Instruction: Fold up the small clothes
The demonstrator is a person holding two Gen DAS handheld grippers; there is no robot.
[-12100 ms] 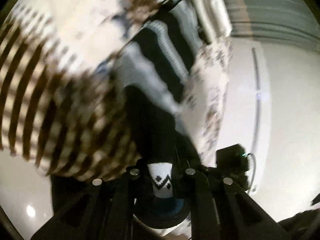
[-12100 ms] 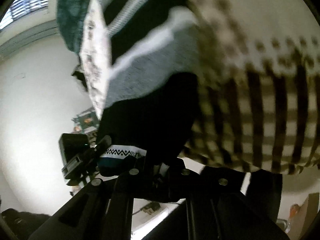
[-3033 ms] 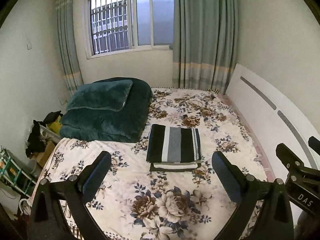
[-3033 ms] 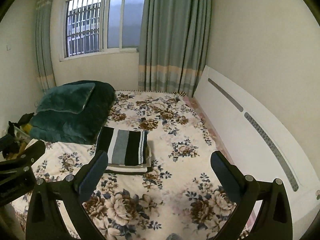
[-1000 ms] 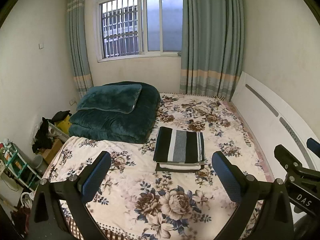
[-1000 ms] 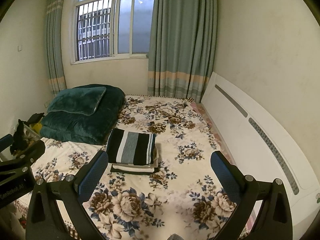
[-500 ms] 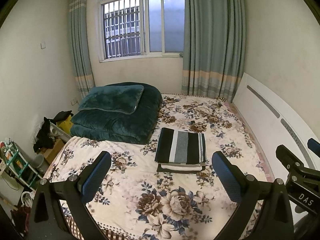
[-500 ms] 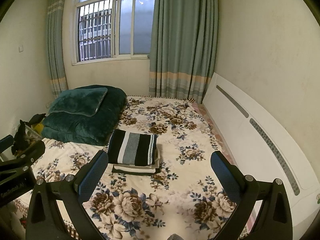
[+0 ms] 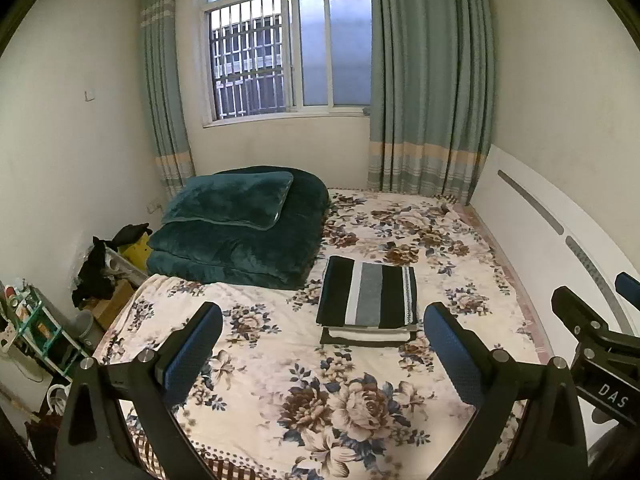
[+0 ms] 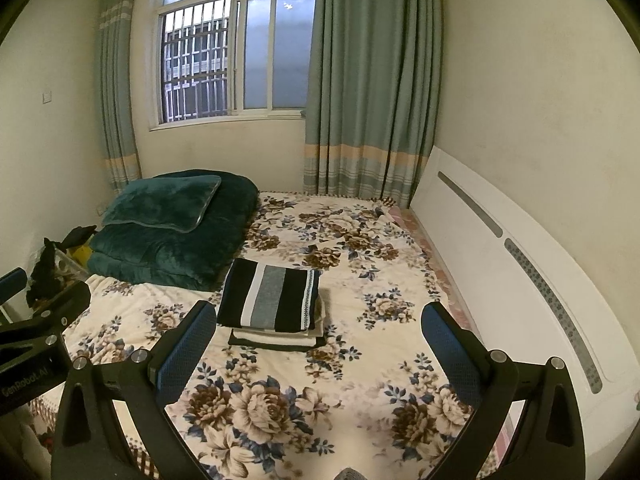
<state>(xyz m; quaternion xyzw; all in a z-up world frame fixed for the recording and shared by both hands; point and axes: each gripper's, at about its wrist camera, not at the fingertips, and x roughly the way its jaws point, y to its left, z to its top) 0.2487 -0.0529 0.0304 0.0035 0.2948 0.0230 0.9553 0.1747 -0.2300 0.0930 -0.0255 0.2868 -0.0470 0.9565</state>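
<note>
Folded striped garment (image 9: 368, 297) tops small stack at bed (image 9: 360, 400) centre, 12 o'clock of left gripper (image 9: 322, 346) and right gripper (image 10: 318, 344). Both fingers wide apart, empty. Likely soft, light, floppy; pinch folded edge.

You see only the top piece of the small stack of folded clothes (image 9: 367, 300); the striped black, white and grey garment (image 10: 270, 299) covers the pieces below, so you cannot count them or tell what they are. The folded dark green plush quilt (image 9: 240, 236) hides the far left corner of the flowered bedsheet (image 9: 340, 392). The small shelf with mixed things (image 9: 28, 320) at the left is cut by the frame edge, and its things are too small to name. The right gripper (image 9: 592, 320) enters the left wrist view only partly.
</note>
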